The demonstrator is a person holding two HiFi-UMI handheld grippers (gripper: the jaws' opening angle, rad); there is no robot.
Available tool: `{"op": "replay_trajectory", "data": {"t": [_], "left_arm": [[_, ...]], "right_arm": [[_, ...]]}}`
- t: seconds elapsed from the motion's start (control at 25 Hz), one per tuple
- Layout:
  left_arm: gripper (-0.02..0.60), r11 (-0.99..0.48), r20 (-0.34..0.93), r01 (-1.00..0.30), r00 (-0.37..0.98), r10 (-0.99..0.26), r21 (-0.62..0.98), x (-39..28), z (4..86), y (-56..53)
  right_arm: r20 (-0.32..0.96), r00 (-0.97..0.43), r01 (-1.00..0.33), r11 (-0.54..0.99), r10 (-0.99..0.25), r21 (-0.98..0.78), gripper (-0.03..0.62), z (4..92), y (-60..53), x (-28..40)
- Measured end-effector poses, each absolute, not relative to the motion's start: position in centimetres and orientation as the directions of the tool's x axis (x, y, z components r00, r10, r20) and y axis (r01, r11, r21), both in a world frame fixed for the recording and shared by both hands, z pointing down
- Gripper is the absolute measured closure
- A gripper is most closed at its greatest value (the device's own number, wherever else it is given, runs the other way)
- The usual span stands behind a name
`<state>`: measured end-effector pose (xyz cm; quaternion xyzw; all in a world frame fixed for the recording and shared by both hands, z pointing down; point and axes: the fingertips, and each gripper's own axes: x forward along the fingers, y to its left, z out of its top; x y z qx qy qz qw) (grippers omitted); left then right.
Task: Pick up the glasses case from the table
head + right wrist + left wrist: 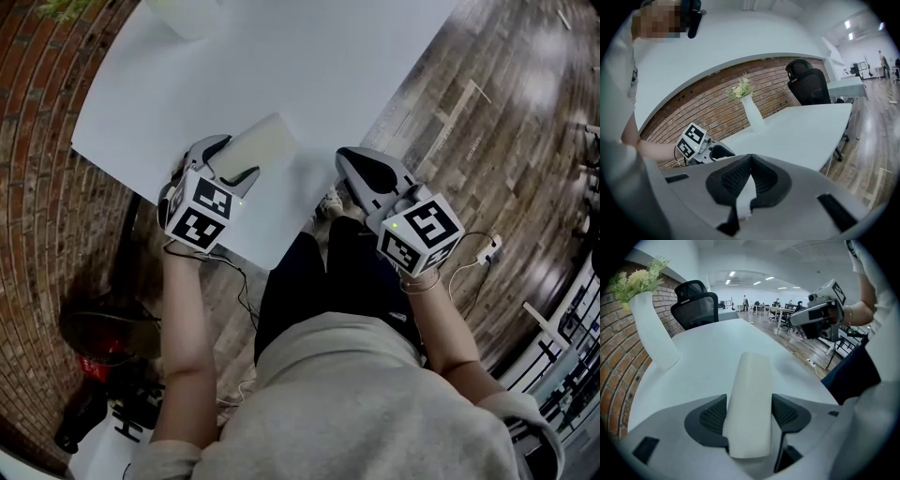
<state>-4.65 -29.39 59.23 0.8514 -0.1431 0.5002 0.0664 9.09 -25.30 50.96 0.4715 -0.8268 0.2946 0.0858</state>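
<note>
The glasses case (264,141) is a long white box lying on the white table (309,56) near its front edge. My left gripper (230,161) points steeply down over the case's near end. In the left gripper view the case (750,399) runs lengthwise between the two dark pads (708,417), with the jaws spread wide and no clear squeeze on it. My right gripper (349,161) hovers to the right by the table's front corner, with its jaws closed together (750,161) and nothing in them. It also shows in the left gripper view (796,320).
A white vase with flowers (654,331) stands at the table's far left by the brick wall (708,105). A black office chair (811,86) sits at the table's far end. A cable and plug (487,248) lie on the wooden floor at right.
</note>
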Motion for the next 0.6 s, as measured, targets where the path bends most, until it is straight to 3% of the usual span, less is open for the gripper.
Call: {"op": "replay_trajectory", "data": {"t": [0.16,0.6], "left_arm": [[0.288,-0.943,0.883,-0.328,0.425,-0.2,-0.056,-4.6,59.1,-29.3],[0.296,-0.858,0.806,-0.509,0.536,-0.249,0.073,-4.4,57.3,-25.8]], "right_arm": [[0.417,-0.525,-0.838,0.363,-0.742,-0.408,0.595,50.9,-24.7,9.5],[0.497,-0.536,-0.84,0.372,-0.682,-0.395,0.595,51.3,-24.0,8.9]]}}
